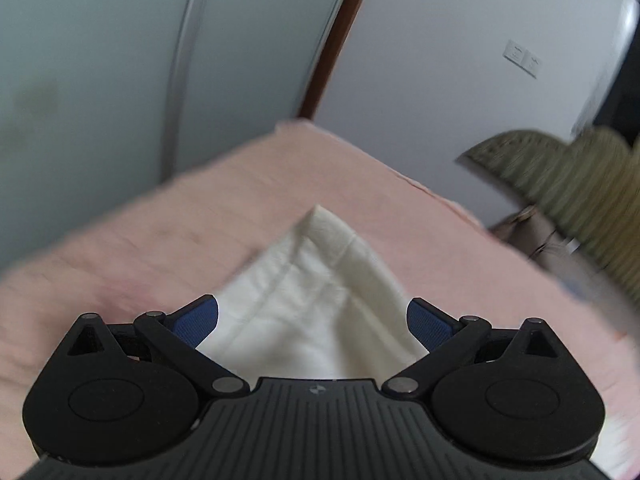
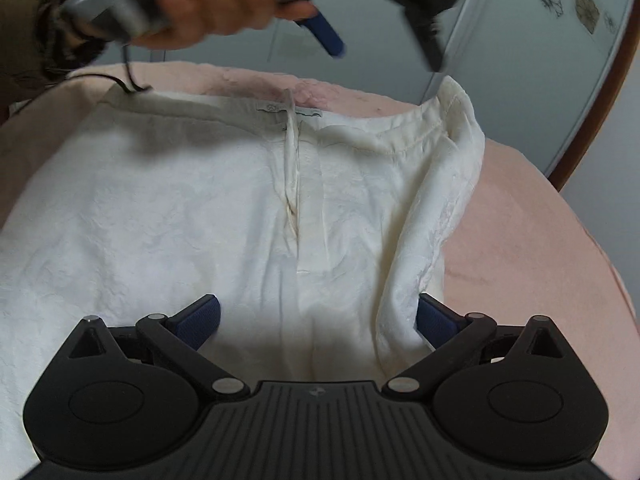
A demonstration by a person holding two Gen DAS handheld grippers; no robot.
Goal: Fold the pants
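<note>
- Pale wardrobe doors (image 1: pixel 100 80) and a white wall stand behind a pink-covered surface (image 1: pixel 120 248); a light switch (image 1: pixel 522 58) sits on the wall to the right.
- Cream pants (image 2: pixel 180 220) lie spread on that pink cover, waistband (image 2: pixel 192 106) at the far side, a drawstring (image 2: pixel 292 136) running down the middle.
- One side of the waistband (image 2: pixel 456 100) is already turned up and rumpled inward along the right edge.
- Left gripper (image 1: pixel 313 320) hovers over a peaked corner of the fabric, its blue pads wide apart and holding nothing.
- Right gripper (image 2: pixel 318 320) hangs low above the seat of the pants, its pads likewise spread, nothing between them.
- A hand (image 2: pixel 208 8) in an olive sleeve (image 2: pixel 28 40) carries the left tool above the waistband, blurred.
- I'd say this is the opening step: picking grasp points before the first lengthwise fold.
- Next, each tool probably needs to close on an edge, waist and leg, so one half can be laid over the other.
</note>
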